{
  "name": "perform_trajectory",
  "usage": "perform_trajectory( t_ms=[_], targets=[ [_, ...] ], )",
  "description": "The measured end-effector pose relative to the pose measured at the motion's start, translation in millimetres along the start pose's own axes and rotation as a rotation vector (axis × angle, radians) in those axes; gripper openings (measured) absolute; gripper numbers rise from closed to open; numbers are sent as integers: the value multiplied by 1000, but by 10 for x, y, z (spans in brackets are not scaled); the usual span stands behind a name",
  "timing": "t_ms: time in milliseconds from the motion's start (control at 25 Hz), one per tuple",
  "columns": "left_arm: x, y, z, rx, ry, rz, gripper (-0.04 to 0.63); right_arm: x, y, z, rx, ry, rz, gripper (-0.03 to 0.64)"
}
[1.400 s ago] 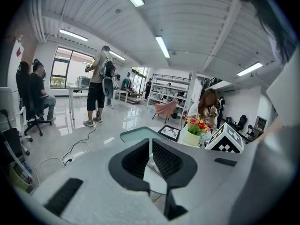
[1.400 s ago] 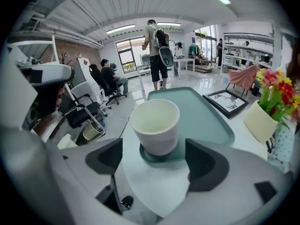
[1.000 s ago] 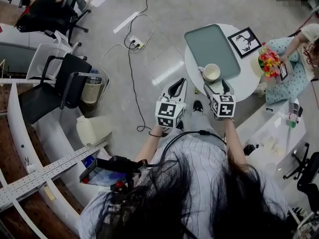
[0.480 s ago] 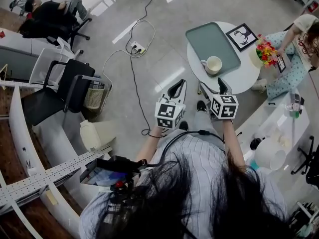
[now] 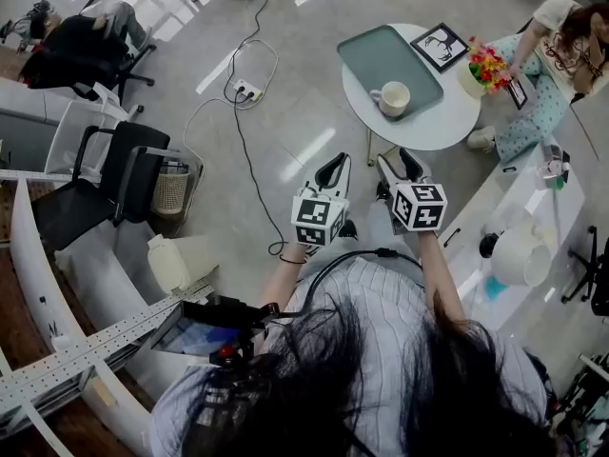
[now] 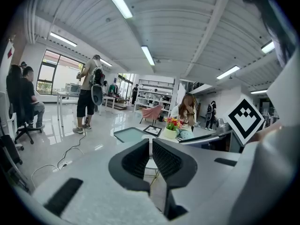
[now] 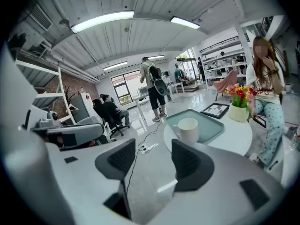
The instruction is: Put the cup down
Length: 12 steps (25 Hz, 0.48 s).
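The glossy cream ceramic cup (image 7: 189, 129) shows beyond the right gripper (image 7: 152, 156), its parted, empty jaws just narrowed; the left gripper (image 6: 150, 158), jaws nearly touching, hides it.

Table: a round white table (image 5: 423, 129) stood on a grey floor.
Tray: a grey-green rectangular tray (image 5: 376, 53) lay on the table's left part.
Cup: a cream handled cup (image 5: 394, 98) stood upright at the tray's near edge.
Picture: a black-framed picture (image 5: 439, 46) lay just beside the tray.
Flowers: a pot of red and yellow flowers (image 5: 483, 65) stood at the table's right rim.
Left gripper: the left gripper (image 5: 333, 163) was short of the table, jaws together.
Right gripper: the right gripper (image 5: 398, 163) was near the table's edge, its jaws apart but just closing partway, nothing between them.
Bystander: a seated person (image 5: 544, 60) was beyond the flowers.
Chair: a black office chair (image 5: 100, 174) stood well apart at left.
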State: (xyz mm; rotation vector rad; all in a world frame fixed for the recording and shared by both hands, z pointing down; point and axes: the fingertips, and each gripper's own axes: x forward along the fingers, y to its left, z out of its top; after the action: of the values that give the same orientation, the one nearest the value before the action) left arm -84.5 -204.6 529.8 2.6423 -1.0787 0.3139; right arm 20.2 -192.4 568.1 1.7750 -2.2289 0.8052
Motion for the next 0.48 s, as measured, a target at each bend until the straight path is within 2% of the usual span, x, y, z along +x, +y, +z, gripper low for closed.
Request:
perform_trajectory(
  t_ms=[320,480],
  targets=[
    [-95,-127,-35,-41,-21,18,33,-238,38,-93,-62,20,-25,193],
    [-173,-110,-33,-59,-31,40,32,-292,90,-66,-53,5,-21,172]
  ],
)
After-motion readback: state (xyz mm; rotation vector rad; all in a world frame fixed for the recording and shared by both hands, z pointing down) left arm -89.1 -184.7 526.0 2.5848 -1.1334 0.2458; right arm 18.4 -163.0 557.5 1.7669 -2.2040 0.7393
